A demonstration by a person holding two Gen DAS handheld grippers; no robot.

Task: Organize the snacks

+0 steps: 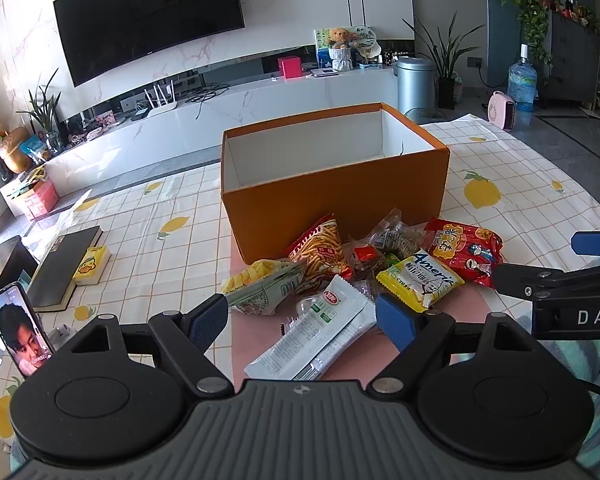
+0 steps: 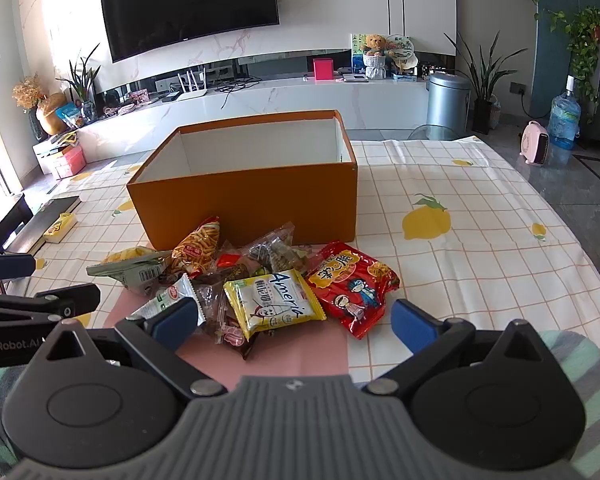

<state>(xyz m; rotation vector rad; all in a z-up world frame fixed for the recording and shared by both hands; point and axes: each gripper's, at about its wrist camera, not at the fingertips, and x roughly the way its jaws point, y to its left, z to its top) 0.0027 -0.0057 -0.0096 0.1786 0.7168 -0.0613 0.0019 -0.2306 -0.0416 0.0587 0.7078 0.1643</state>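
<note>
- I've got the table [image 2: 480, 240] under a white grid cloth printed with yellow lemons; everything sits toward its near edge.
- Orange box [image 2: 252, 204] stands open-topped, white inside, mid-table, nothing visible in it from either wrist view.
- Pink mat [image 2: 300, 356] lies at the near edge, in front of the box, with the snack pile [image 2: 256, 284] on it and against the box's front wall.
- My left gripper [image 1: 300, 316] is spread wide, holding nothing, blue pads either side of the white packet [image 1: 316, 332] with a red logo; I can't read its print.
- My right gripper [image 2: 296, 320] is likewise wide apart and empty, low over the near edge of the pile; "DAS" shows on its arm in the left view.
- Red packet [image 2: 352, 292], cartoon children and large Chinese characters, at the pile's right end.
- Yellow packet [image 2: 272, 304] reads "Ameri…" in blue script, just left of the red one.
- Fries-picture bag [image 2: 198, 248] leans at the box's front-left corner.
- Dark notebook [image 1: 66, 264] with a yellow duck pad on it, far-left edge.
</note>
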